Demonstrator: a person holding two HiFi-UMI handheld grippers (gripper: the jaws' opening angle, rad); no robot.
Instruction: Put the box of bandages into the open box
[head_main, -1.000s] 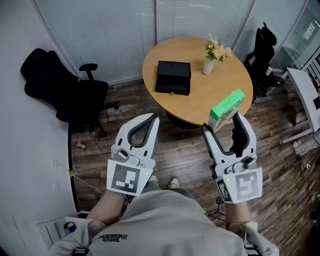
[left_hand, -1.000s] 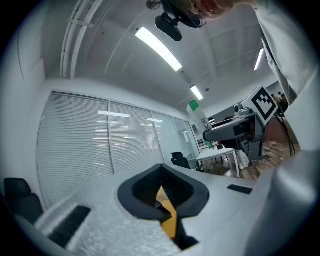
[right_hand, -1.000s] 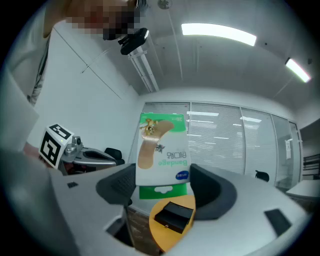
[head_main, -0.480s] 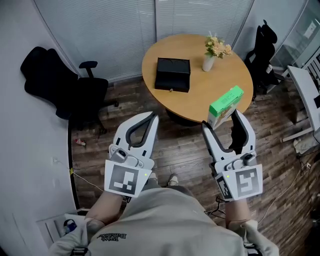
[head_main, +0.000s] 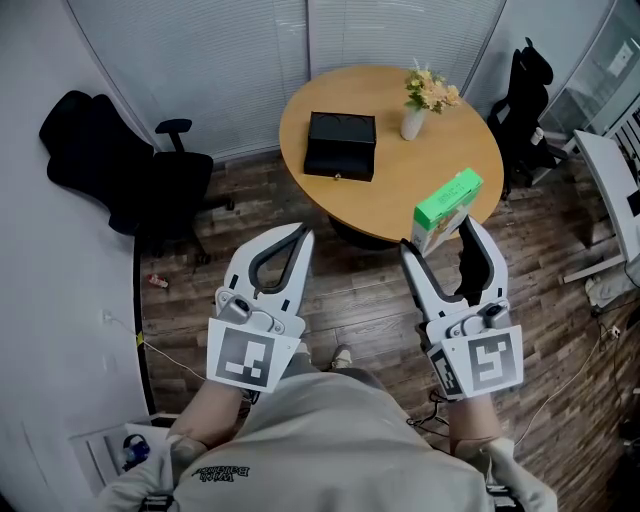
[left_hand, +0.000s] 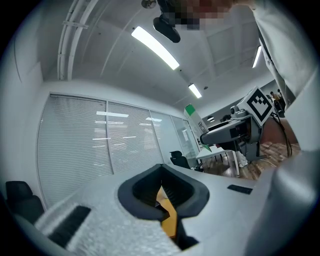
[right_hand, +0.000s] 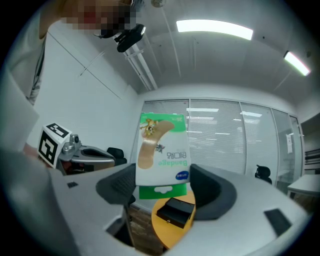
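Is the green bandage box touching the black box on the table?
Apart. The head view shows bare tabletop between the bandage box and the black box.

- Office, of the meeting-room sort.
- Round table (head_main: 420, 190) just ahead of the right claw (head_main: 440, 238), with a flower vase (head_main: 412, 122) on its far side.
- Black swivel chair (head_main: 175, 185) ahead and to the left of the left claw (head_main: 298, 233).
- Second chair (head_main: 528, 85) beyond the table, ahead and to the right of the right claw.
- Blinds (head_main: 240, 70) well ahead of both claws, past the table.
- White desk (head_main: 612, 175) far to the right of the right claw.
- Wood floor (head_main: 350, 300) beneath both claws.
- Strip lights (right_hand: 214, 29) overhead, above the right claw.
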